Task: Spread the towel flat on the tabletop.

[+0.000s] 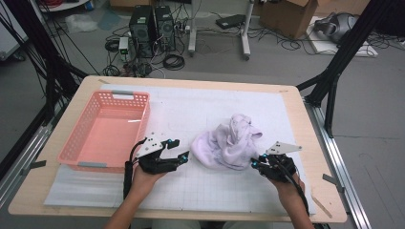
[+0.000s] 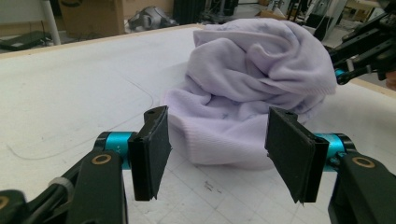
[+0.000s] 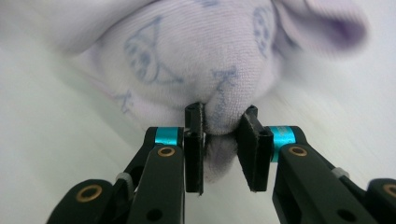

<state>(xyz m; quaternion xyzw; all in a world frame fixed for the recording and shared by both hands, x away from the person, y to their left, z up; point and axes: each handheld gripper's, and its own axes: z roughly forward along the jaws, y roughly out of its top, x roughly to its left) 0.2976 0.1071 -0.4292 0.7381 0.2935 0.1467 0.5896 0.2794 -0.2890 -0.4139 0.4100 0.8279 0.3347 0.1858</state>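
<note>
- Pink plastic basket (image 1: 102, 133) sits on the left part of the worktop (image 1: 200, 83), on a white mat (image 1: 191, 114), with nothing showing inside it.
- Just right of the basket's near corner, the left claw (image 1: 175, 149) hovers over the mat, held in the person's left hand (image 1: 145, 174) and pointing right toward the cloth.
- In the left gripper view the left claw (image 2: 217, 151) is released: its jaws stand apart with bare mat between them, and the nearest hem of the cloth (image 2: 252, 93) lies just past their tips, not touched.
- The pale lilac cloth (image 1: 229, 143) lies crumpled in a heap on the mat, right of the middle and between the two claws.
- At the cloth's right edge, the right claw (image 1: 254, 163) meets the fabric.
- The right gripper view shows the right claw (image 3: 223, 140) clenched on a fold of the cloth (image 3: 196, 60), which bulges between the pads; faint blue drawings mark the fabric.
</note>
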